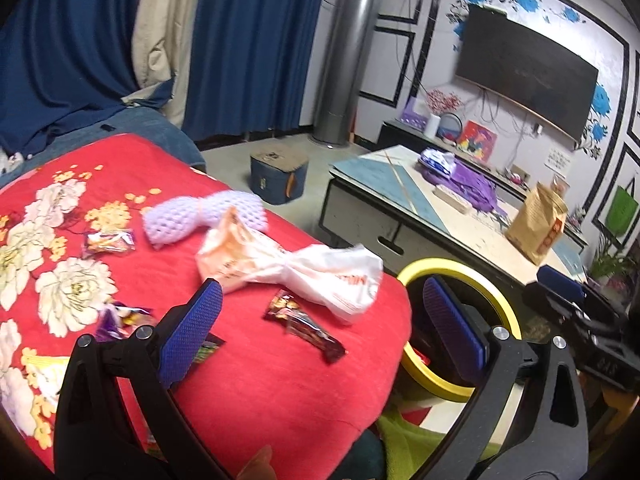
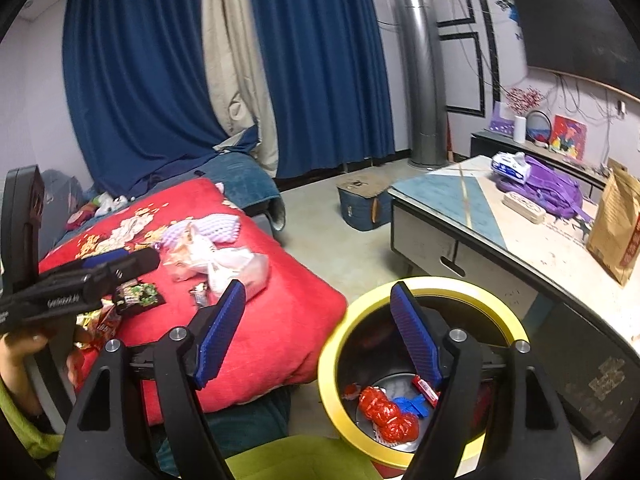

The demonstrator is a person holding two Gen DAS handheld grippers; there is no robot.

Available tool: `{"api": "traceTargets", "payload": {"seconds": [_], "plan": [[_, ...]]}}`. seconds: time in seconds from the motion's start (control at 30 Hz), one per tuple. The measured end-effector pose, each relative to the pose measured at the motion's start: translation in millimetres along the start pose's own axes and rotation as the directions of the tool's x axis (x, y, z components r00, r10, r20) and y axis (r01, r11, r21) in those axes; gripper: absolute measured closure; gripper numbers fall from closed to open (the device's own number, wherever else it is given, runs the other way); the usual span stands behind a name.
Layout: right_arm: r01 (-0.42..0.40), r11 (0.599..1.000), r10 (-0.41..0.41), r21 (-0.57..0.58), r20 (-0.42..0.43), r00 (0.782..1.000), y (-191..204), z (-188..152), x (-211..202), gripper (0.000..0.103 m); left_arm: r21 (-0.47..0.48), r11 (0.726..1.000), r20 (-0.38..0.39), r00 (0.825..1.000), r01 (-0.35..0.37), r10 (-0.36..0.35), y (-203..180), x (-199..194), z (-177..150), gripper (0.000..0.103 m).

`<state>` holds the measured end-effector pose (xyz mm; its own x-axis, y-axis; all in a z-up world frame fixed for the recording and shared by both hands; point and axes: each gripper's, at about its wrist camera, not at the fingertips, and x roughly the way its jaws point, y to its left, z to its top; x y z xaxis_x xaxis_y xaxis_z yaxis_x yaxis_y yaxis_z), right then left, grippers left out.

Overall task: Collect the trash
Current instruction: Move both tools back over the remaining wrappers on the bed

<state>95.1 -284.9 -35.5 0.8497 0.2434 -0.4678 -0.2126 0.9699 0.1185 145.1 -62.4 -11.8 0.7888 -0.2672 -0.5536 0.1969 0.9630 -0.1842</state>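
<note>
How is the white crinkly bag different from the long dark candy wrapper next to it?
The crumpled white plastic bag is big, puffy and pale with orange print; the long dark brown candy wrapper is small, flat and shiny. The bag is pinched in its middle; the wrapper lies straight. Both rest on the red flowered blanket.

Blue curtains [image 1: 248, 40] are seen upper left, a silver tower fan [image 1: 348, 60] at upper centre, and a purple backpack [image 1: 468, 184] on the low table [image 1: 472, 236] at right.
</note>
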Motion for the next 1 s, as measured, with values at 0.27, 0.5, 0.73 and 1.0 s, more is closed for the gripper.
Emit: {"api": "traceTargets", "payload": {"seconds": [0.27,0.5,0.73,1.0], "plan": [[-0.054,0.998,0.054,-0.037,-0.003,0.999,27.0,7.1,5.1,0.027,-0.043,0.998,0.022,0.999,-0.041,0.042,23.6,-9.0,6.1,0.011],[-0.093,0.993,0.092,-0.069,-0.021,0.996,45.5,11.4,15.7,0.026,-0.094,0.993,0.04,0.996,-0.074,0.078,44.9,-15.2,9.6,0.011],[-0.126,0.989,0.122,-0.077,-0.058,0.991,61.2,18.0,40.9,0.024,-0.148,0.983,0.047,0.992,-0.109,0.117,68.8,-19.2,12.9,0.011],[-0.115,0.992,0.109,-0.052,-0.108,0.988,71.3,25.3,85.2,0.024,-0.244,0.957,0.041,0.984,-0.159,0.174,107.9,-22.8,14.9,0.011]]}}
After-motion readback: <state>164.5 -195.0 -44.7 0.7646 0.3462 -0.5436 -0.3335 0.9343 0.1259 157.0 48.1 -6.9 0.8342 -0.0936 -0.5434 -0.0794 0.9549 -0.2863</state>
